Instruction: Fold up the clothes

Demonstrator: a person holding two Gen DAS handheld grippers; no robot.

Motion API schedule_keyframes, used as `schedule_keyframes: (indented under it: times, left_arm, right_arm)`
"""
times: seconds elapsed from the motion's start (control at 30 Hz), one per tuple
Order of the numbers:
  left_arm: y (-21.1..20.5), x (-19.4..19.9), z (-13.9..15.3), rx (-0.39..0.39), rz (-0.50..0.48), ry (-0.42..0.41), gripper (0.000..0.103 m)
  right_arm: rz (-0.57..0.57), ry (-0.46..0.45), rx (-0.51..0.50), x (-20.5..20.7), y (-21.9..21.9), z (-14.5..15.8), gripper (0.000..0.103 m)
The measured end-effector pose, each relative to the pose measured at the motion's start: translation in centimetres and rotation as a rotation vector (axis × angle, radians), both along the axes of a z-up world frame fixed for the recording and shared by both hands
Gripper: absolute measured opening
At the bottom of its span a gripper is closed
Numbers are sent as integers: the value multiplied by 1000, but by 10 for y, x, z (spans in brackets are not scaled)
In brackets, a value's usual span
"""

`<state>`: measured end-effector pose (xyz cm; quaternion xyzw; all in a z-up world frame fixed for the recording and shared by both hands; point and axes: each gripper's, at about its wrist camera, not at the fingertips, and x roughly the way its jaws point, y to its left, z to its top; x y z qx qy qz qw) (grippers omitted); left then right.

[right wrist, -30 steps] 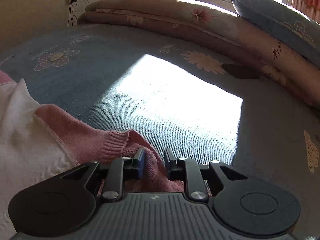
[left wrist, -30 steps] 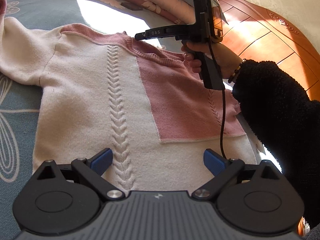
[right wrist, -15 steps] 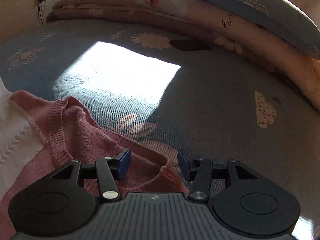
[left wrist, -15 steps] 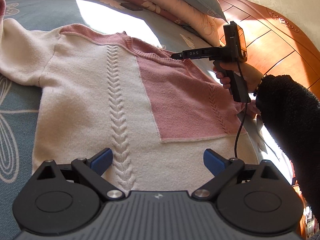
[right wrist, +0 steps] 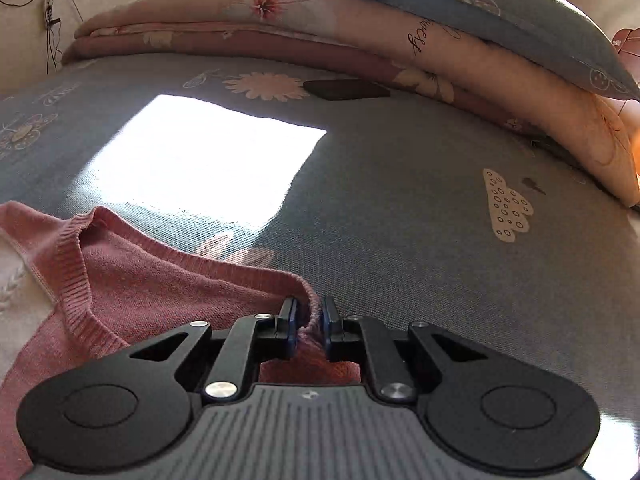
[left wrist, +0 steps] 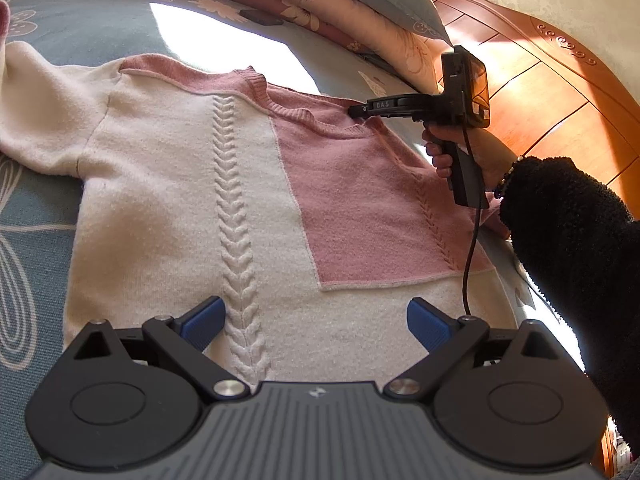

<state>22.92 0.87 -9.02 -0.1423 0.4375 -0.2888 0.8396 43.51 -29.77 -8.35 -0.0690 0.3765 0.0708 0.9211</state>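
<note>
1. You are working over a bed (right wrist: 400, 208) covered in a blue-grey sheet with pale flower prints; a bright sun patch lies near its middle.
2. A cream and pink sweater (left wrist: 192, 184) lies spread flat on the sheet.
3. A folded pink floral quilt (right wrist: 280, 36) runs along the far edge.
4. A small dark flat object (right wrist: 346, 90) lies just before that quilt.

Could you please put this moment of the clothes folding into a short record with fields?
garment: pink and cream sweater, flat on the bed
right gripper: closing, pink shoulder edge between its fingers
left gripper: open, above the cream hem, holding nothing
bedding: folded quilt and pillow at the far edge
</note>
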Motion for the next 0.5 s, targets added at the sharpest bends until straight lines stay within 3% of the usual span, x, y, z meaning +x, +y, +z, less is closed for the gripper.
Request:
schedule_keyframes:
  times: [0.1,0.23,0.3,0.33,0.5]
  left_arm:
    - [1,-1,1,-1,4,-2,97]
    - [1,0,1,-8,12,2,97]
    - [0,-1,1,-5,12,-1,97]
    - [0,-1,1,-3,12,-2,97]
    - [-2,0,0,5,12,-5,97]
  right_arm:
    - [-40,-12,52,-8,-3,13,23]
    - [-30,-17,28,-29,-2,41,29]
    - [1,-29,12,-43,-6,54,41]
    - [5,-38,-9,-49,-9,58,52]
    - [-69,14,-32,-60,-46,43,54]
